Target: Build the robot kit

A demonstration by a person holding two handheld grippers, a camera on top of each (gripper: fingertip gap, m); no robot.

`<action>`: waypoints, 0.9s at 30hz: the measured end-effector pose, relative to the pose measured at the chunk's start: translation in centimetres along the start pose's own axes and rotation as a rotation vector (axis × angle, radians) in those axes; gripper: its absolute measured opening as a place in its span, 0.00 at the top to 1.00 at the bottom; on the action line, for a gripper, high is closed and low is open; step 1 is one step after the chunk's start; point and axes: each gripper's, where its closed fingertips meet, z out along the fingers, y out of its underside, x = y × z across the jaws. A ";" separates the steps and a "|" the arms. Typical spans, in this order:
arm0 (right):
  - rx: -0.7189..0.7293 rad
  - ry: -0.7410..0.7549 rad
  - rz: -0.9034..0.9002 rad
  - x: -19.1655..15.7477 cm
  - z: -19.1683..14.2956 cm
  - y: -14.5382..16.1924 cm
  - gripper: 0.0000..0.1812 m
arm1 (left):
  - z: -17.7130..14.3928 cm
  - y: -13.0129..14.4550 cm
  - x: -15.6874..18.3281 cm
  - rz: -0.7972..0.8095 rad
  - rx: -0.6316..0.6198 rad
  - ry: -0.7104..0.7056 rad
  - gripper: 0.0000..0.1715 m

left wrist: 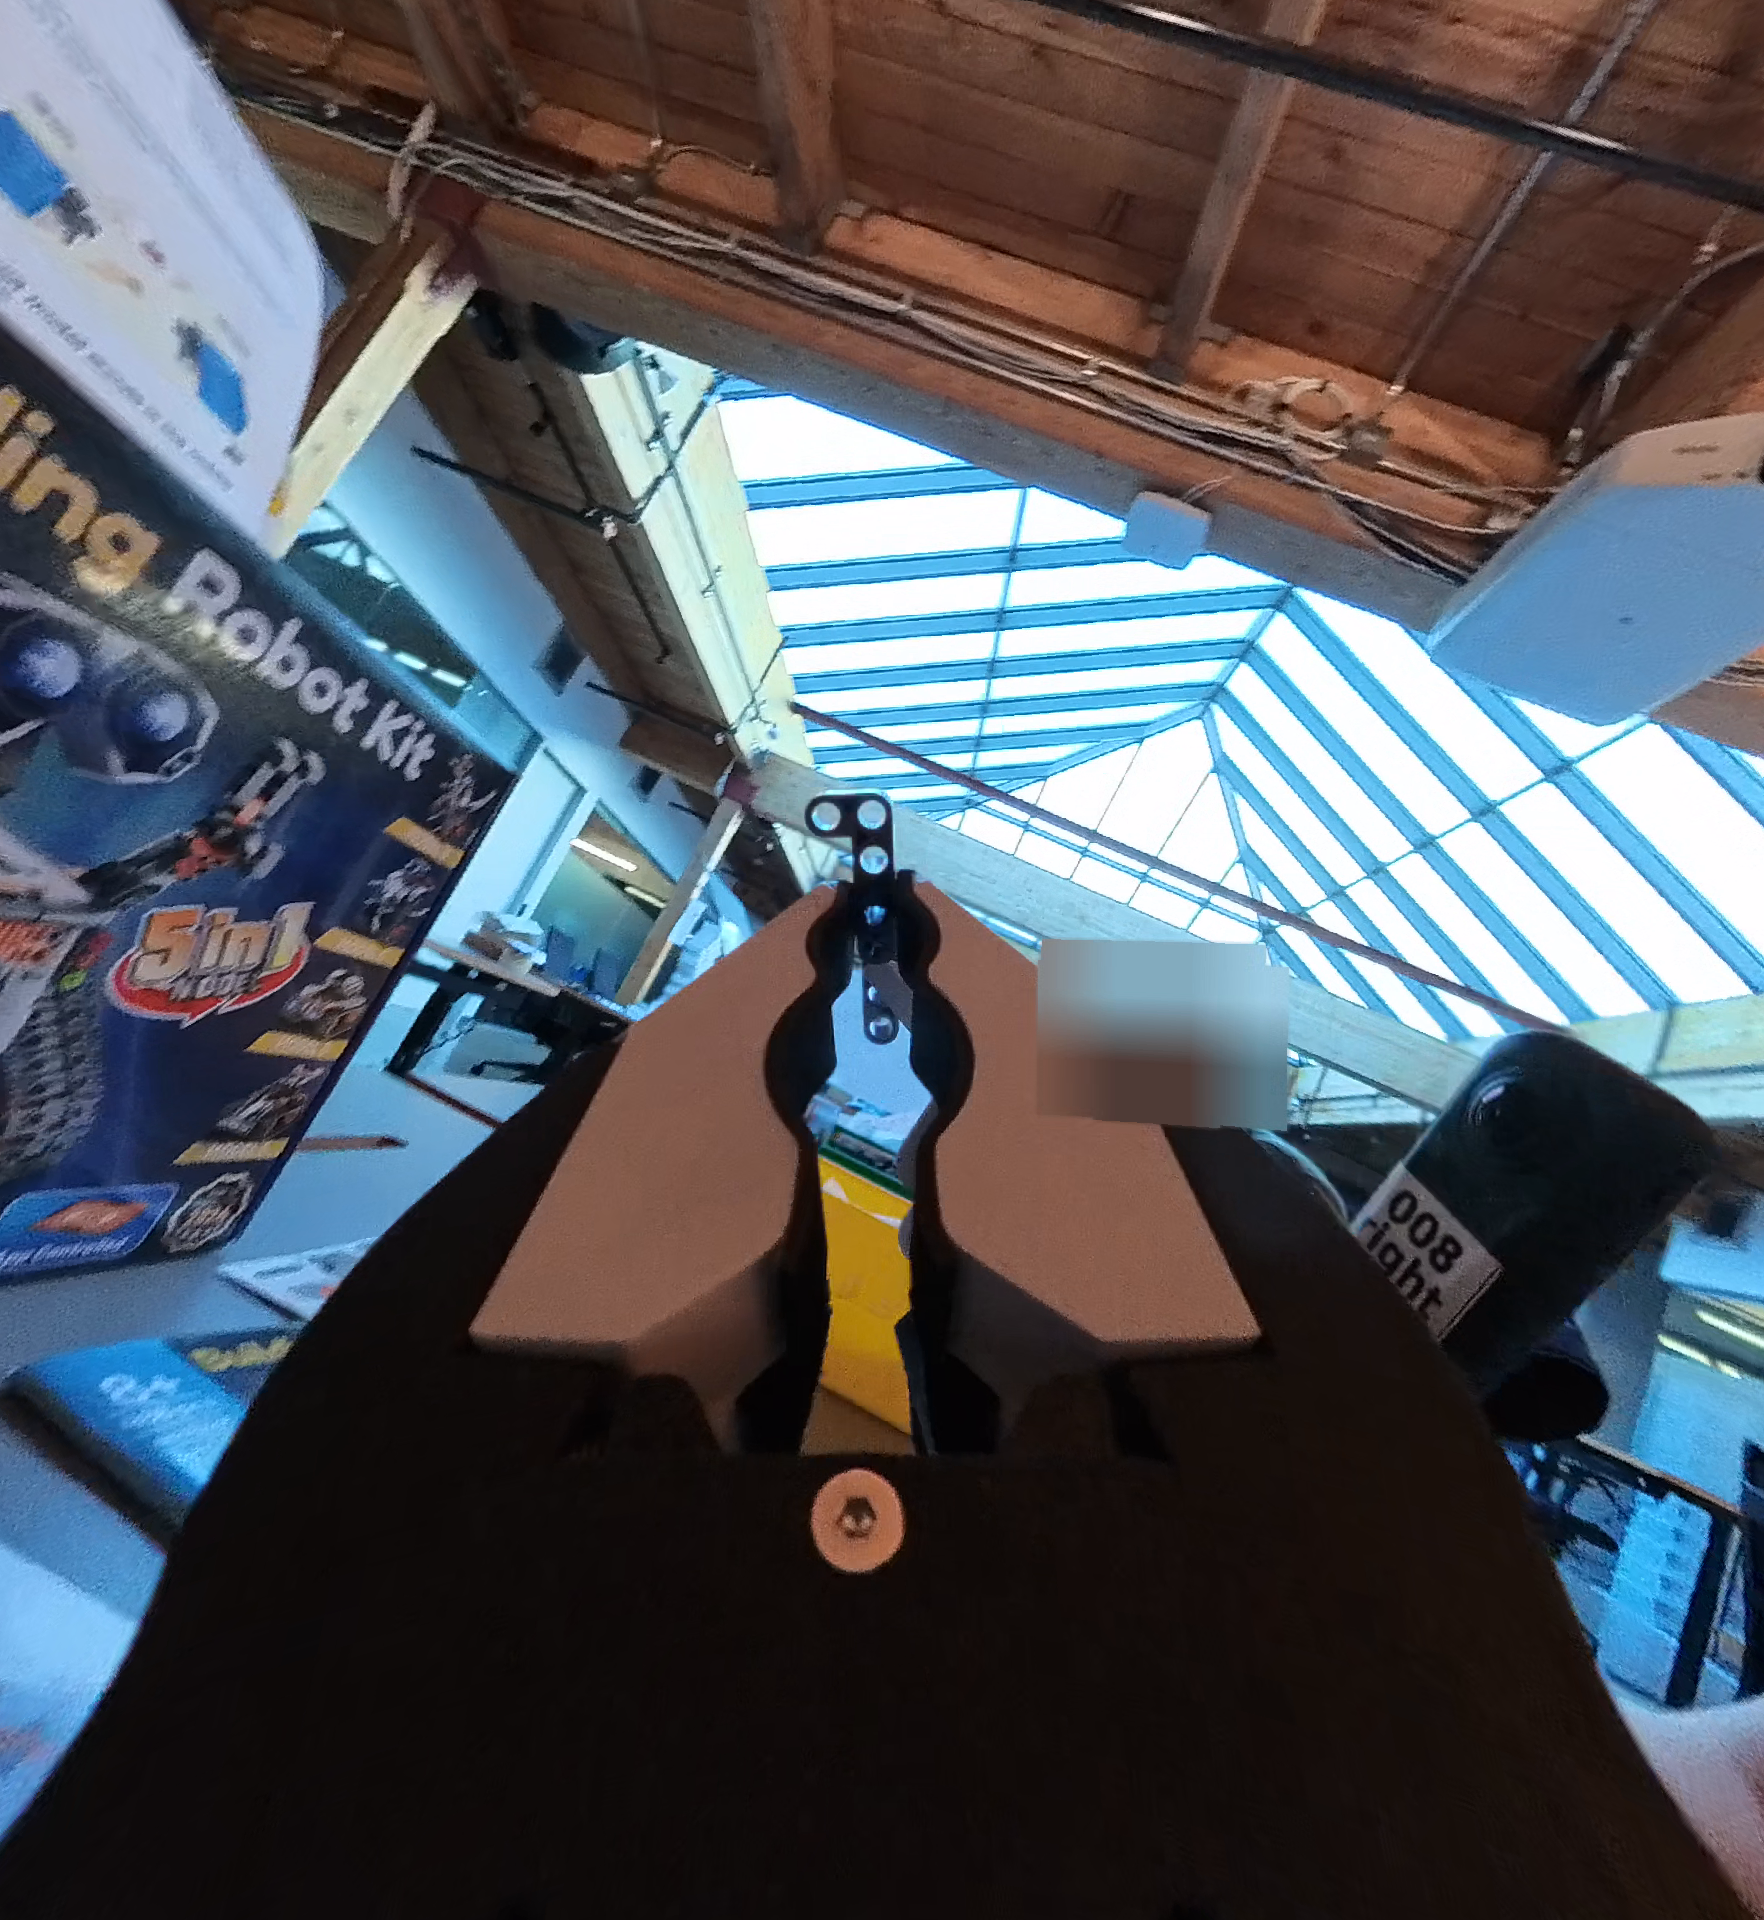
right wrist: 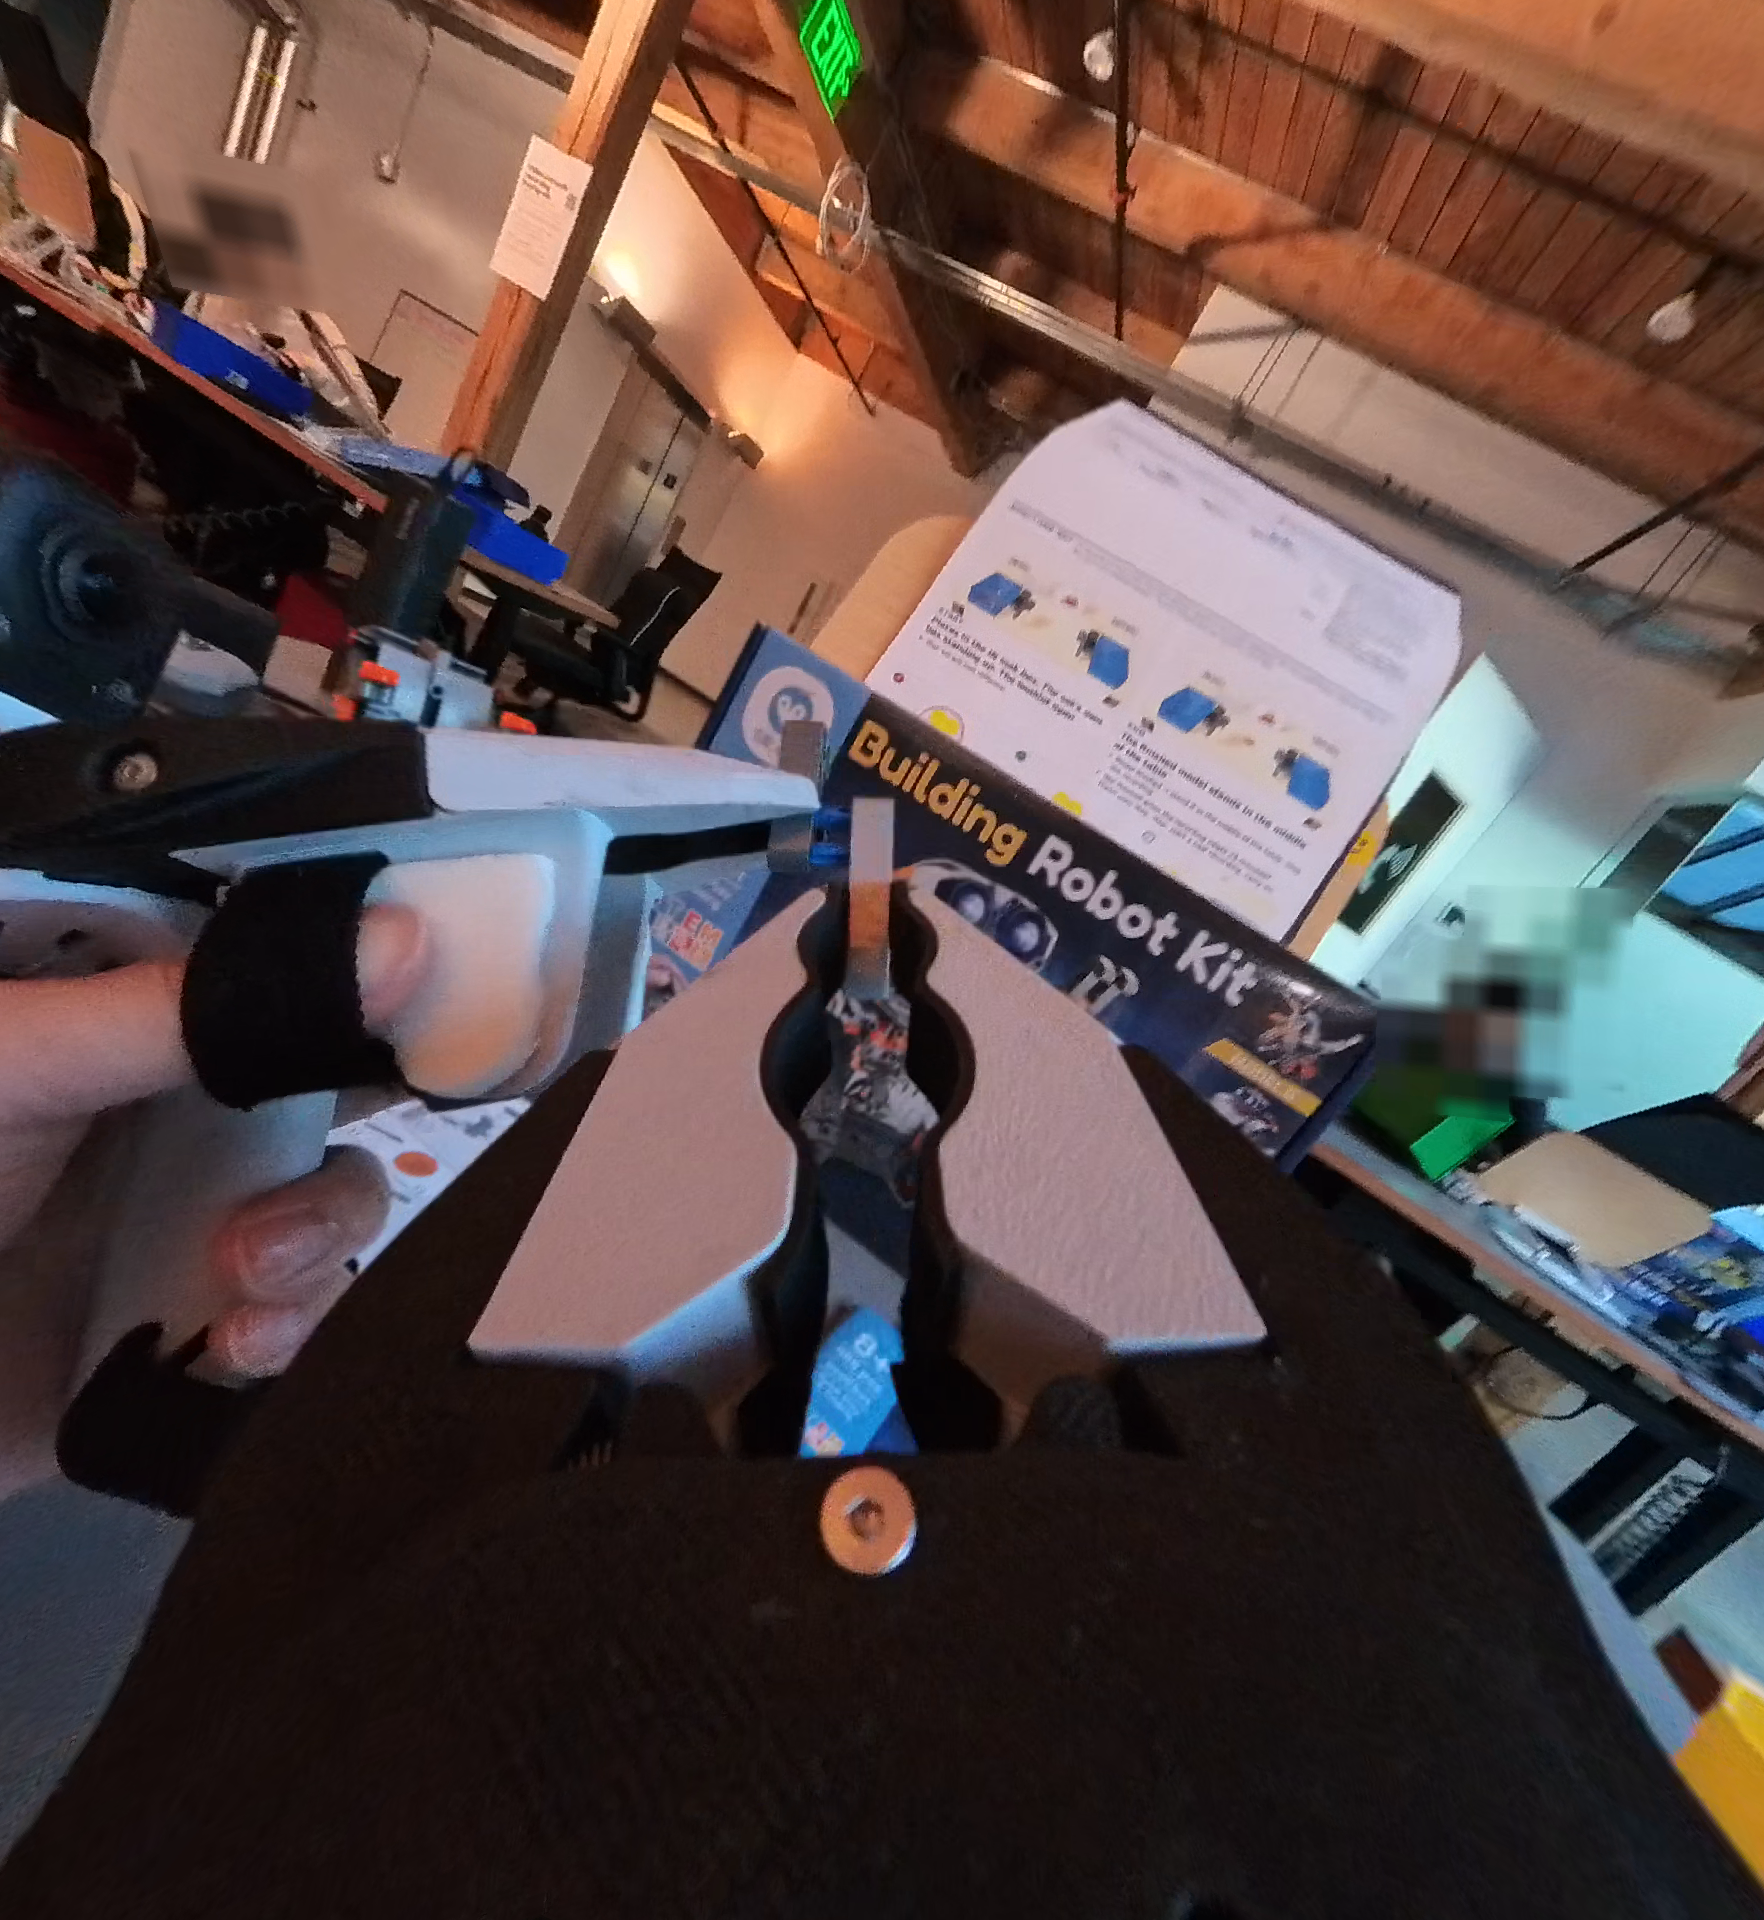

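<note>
We see the left gripper (left wrist: 873,914) nearly closed, pinching a perforated black strip (left wrist: 865,862), and the right gripper (right wrist: 870,914) likewise clamping a grey strip (right wrist: 870,894).

Left tongs (left wrist: 870,914) and right tongs (right wrist: 873,914) both clamped nearly shut, tilted upward, tips close together.

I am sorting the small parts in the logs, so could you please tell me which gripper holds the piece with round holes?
The left gripper does: its black angled bracket shows three round holes above the fingertips. The right gripper pinches a plain grey flat strip without visible holes.
</note>
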 end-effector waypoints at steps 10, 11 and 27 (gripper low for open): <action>0.075 0.085 -0.162 -0.1 -0.8 -2.3 0.97 | 0.0 -1.0 2.3 0.097 0.031 0.110 0.98; 0.080 0.087 -0.157 -0.1 -0.8 -2.4 0.97 | 0.0 -1.0 2.4 0.095 0.032 0.115 0.97; 0.051 -0.005 -0.023 0.0 -0.1 -0.9 0.97 | 0.1 -0.5 1.1 0.064 -0.004 0.047 0.97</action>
